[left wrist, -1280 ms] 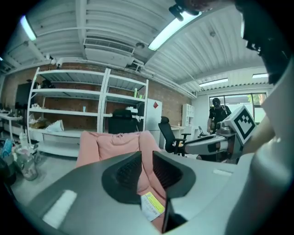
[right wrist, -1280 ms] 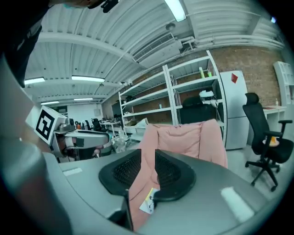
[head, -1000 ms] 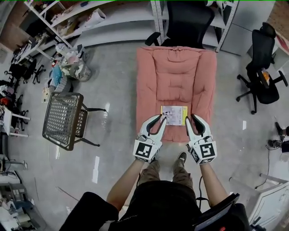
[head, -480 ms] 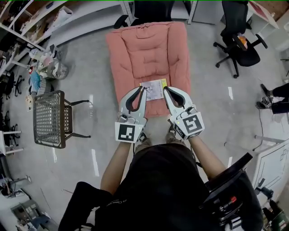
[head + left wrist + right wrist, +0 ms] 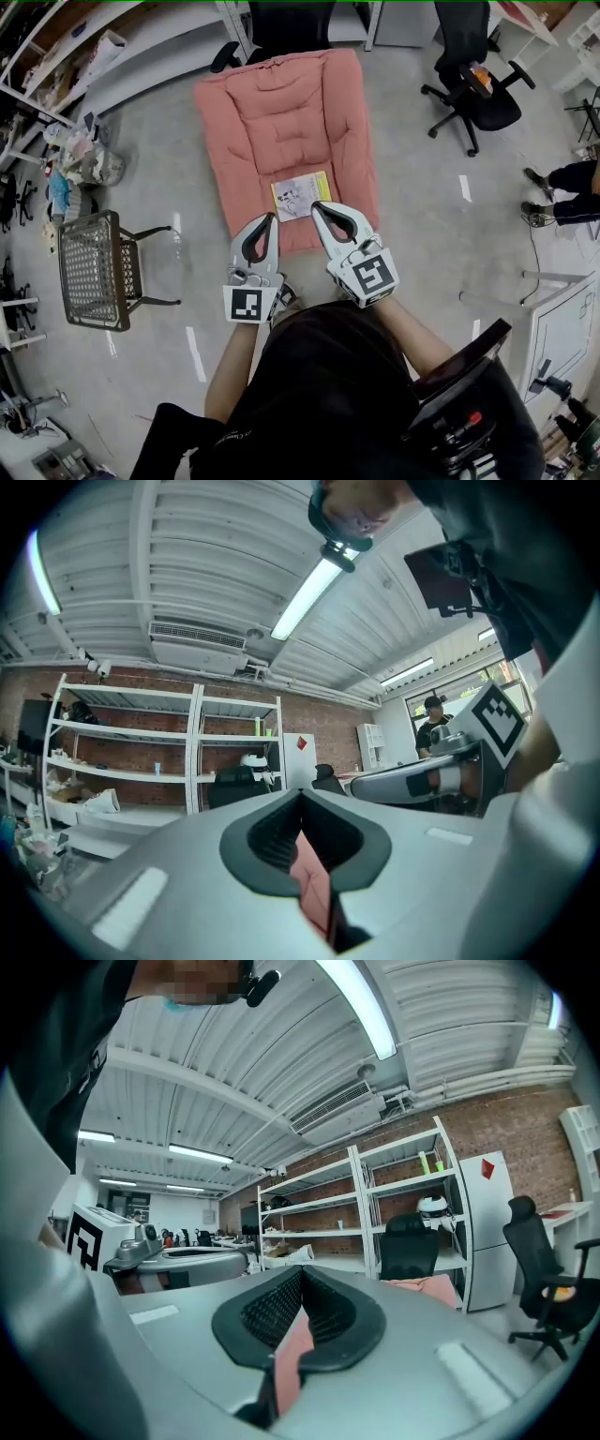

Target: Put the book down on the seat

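A pale, yellow-edged book [image 5: 300, 195] lies flat on the pink seat [image 5: 281, 103]. Just below it, the left hand-held gripper [image 5: 270, 218], jaws just closed, and the right hand-held gripper [image 5: 317, 207] are clenched, empty.

The book [image 5: 300, 195] is thin, with a pale yellow and white cover. It lies flat, cover up, on the seat [image 5: 281, 103], near the front edge and turned a little crooked. The seat is big, pink and puffy, with soft stitched squares.
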### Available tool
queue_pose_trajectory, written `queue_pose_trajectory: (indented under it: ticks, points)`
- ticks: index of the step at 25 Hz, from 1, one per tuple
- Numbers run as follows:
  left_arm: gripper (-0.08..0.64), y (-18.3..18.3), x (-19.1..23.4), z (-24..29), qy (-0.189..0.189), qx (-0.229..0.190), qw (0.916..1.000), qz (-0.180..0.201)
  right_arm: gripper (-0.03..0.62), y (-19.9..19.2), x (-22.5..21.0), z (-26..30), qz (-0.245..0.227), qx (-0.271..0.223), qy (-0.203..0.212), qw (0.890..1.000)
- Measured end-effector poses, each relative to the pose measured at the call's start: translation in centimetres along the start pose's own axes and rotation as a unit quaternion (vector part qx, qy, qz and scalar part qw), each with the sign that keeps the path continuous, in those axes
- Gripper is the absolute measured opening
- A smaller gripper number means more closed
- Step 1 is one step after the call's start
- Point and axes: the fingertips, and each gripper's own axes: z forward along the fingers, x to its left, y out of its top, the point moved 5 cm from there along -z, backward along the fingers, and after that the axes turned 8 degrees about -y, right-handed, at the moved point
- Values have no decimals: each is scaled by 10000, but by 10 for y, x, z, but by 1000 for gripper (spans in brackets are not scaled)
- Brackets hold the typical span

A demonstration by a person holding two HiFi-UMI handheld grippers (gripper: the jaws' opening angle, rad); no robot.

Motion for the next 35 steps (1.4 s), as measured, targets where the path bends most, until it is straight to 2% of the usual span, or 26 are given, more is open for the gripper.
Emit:
queue_pose_trajectory:
  ticks: [2, 4, 7, 10, 14, 18, 23, 28, 32, 35]
  points:
    - [0, -1, -3, 2, -57, 46, 10000, 15, 12, 2, 0, 1, 6, -36, 5, 10000]
    - [0, -1, -6, 7, -49, -88, 9999, 18, 12, 6, -3, -1, -34, -77, -14, 10000]
    - [0, -6, -15, 17, -123, 191, 9997, 116, 12, 7, -12, -6, -101, -157, -41, 9998]
    - [0, -6, -24, 24, -130, 258, 9996, 46, 12, 10, -19, -13, -145, -183, -17, 9997]
    - [0, -2, -33, 22, 5, 296, 9996, -41, 12, 11, -21, -22, -74, -233, 83, 9997]
    - [0, 0, -47, 16, 252, 320, 9991, -78, 12, 1, -32, -34, 340, -104, 249, 9991]
    - [0, -8, -70, -5, 395, 544, 9977, -130, 12, -22, -33, -53, 312, 107, 392, 9987]
    - [0, -4, -84, -43, 270, 283, 9990, -192, 12, -26, -4, -81, 93, -20, 235, 9997]
    - [0, 2, -92, -81, 157, 92, 9993, -314, 12, -23, 36, -108, 83, 7, 67, 9999]
    - [0, 8, -100, -113, -19, 120, 9989, -458, 12, -20, 73, -130, 113, 47, 27, 9999]
